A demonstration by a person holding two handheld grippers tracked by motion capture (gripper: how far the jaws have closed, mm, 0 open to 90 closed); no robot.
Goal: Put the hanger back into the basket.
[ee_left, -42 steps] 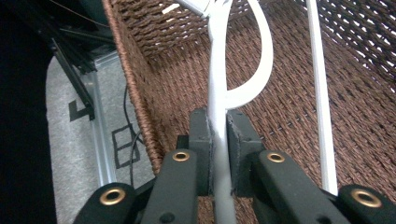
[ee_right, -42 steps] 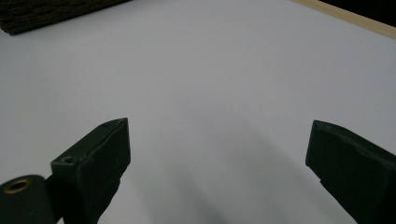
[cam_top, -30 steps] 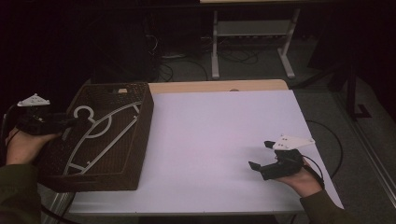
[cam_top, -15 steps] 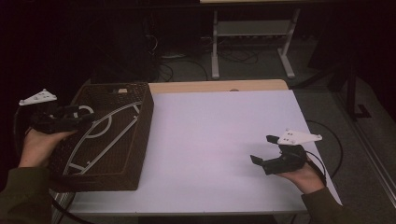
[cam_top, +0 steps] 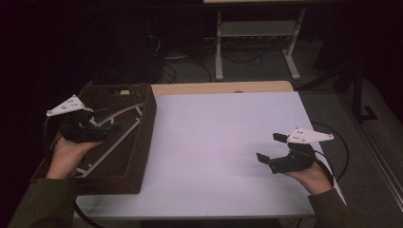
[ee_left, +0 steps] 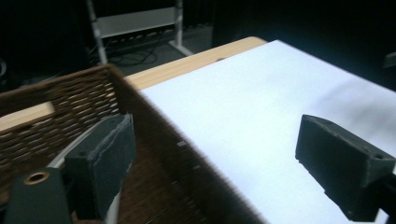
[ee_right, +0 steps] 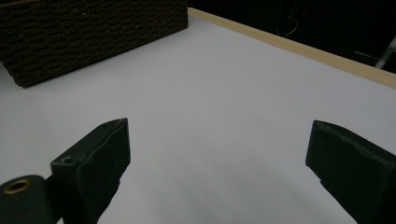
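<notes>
High view: left claw (cam_top: 107,127) over basket (cam_top: 142,142).

The room is dim; the floor and the far background are almost black. The light falls mostly on the white sheet covering the table (cam_top: 223,142), which looks bright with a slight violet tone. The dark brown woven wicker basket (cam_top: 138,142) stays in shade, and its inside is difficult to read. In both gripper views the black padded jaws are near the camera, soft and a little blurred. A grey shadow lies across the sheet at the right of the left gripper view.
</notes>
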